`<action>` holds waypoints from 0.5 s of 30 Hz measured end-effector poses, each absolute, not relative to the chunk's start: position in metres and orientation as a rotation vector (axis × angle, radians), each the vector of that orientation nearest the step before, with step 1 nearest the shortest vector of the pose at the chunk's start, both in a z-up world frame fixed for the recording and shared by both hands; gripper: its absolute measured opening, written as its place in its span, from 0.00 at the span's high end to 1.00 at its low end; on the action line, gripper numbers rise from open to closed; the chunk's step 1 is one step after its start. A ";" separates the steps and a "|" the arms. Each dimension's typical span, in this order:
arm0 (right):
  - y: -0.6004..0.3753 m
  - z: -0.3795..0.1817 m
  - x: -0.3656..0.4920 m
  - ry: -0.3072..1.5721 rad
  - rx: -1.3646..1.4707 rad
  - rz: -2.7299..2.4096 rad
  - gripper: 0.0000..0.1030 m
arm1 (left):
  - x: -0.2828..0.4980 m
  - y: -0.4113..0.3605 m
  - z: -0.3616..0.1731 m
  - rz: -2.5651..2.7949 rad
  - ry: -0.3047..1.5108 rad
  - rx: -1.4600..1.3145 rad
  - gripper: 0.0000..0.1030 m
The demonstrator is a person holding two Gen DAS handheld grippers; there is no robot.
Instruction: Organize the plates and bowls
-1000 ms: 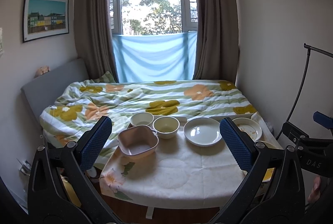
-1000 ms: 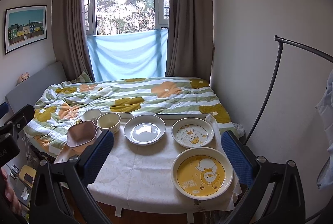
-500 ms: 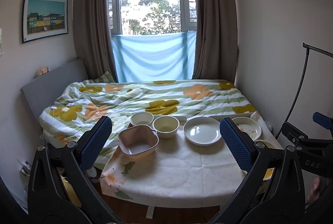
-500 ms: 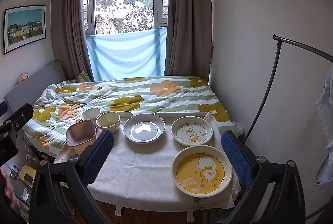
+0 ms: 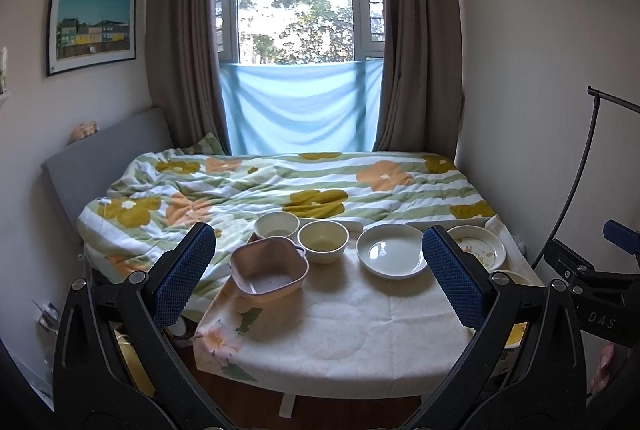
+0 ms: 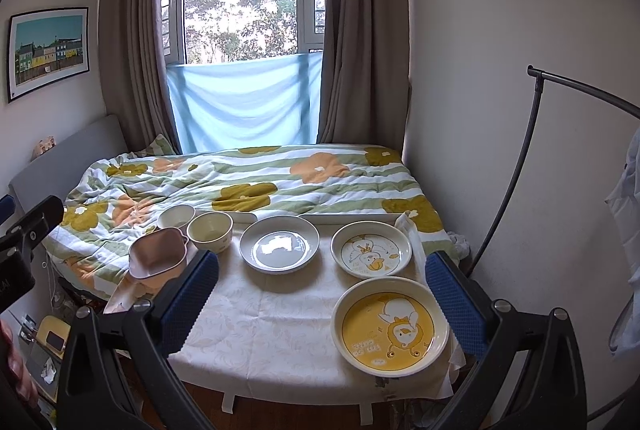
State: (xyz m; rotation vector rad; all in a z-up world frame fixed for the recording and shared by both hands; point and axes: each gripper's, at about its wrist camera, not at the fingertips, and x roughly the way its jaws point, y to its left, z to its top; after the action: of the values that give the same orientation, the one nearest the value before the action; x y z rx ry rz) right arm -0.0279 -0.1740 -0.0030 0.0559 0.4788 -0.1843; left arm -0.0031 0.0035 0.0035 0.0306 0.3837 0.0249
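Observation:
On the cloth-covered table (image 5: 360, 334) stand a pink square bowl (image 5: 269, 271), a white bowl (image 5: 276, 225), a cream bowl (image 5: 322, 240), a white plate (image 5: 392, 255) and a duck-print plate (image 5: 478, 247). The right wrist view shows the same pink bowl (image 6: 159, 257), white bowl (image 6: 176, 216), cream bowl (image 6: 210, 231), white plate (image 6: 279, 248), small duck plate (image 6: 371, 249) and a large yellow duck plate (image 6: 390, 326). My left gripper (image 5: 318, 274) and right gripper (image 6: 320, 302) are open, empty, held back from the table.
A bed with a flowered quilt (image 5: 304, 186) touches the table's far edge. A wall runs along the right side. A black curved stand (image 6: 516, 174) rises at the right. The right gripper's body (image 5: 592, 278) shows at the left wrist view's right edge.
Both grippers have drifted slightly; the dishes appear a little higher and closer in the views. Nothing on the table has moved.

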 end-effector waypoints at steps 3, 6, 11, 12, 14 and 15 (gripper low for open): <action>-0.172 -0.002 -0.027 0.475 0.053 -0.189 0.00 | -0.002 0.004 0.003 0.028 0.385 0.032 0.00; -0.171 -0.002 -0.025 0.475 0.046 -0.193 0.00 | -0.002 0.004 0.003 0.031 0.385 0.031 0.00; -0.171 -0.002 -0.025 0.476 0.050 -0.189 0.00 | -0.001 0.005 0.003 0.031 0.386 0.029 0.00; -0.168 0.000 -0.022 0.478 0.049 -0.190 0.00 | -0.001 0.005 0.003 0.031 0.386 0.029 0.00; -0.167 0.000 -0.021 0.481 0.059 -0.187 0.00 | -0.001 0.005 0.003 0.031 0.385 0.031 0.00; -0.168 0.000 -0.021 0.481 0.061 -0.189 0.00 | -0.002 0.005 0.003 0.031 0.385 0.031 0.00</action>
State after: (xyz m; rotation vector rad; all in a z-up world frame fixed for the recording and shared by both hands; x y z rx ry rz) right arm -0.0212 -0.1677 -0.0002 0.0612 0.4815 -0.1889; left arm -0.0016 0.0053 0.0029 0.0307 0.3853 0.0312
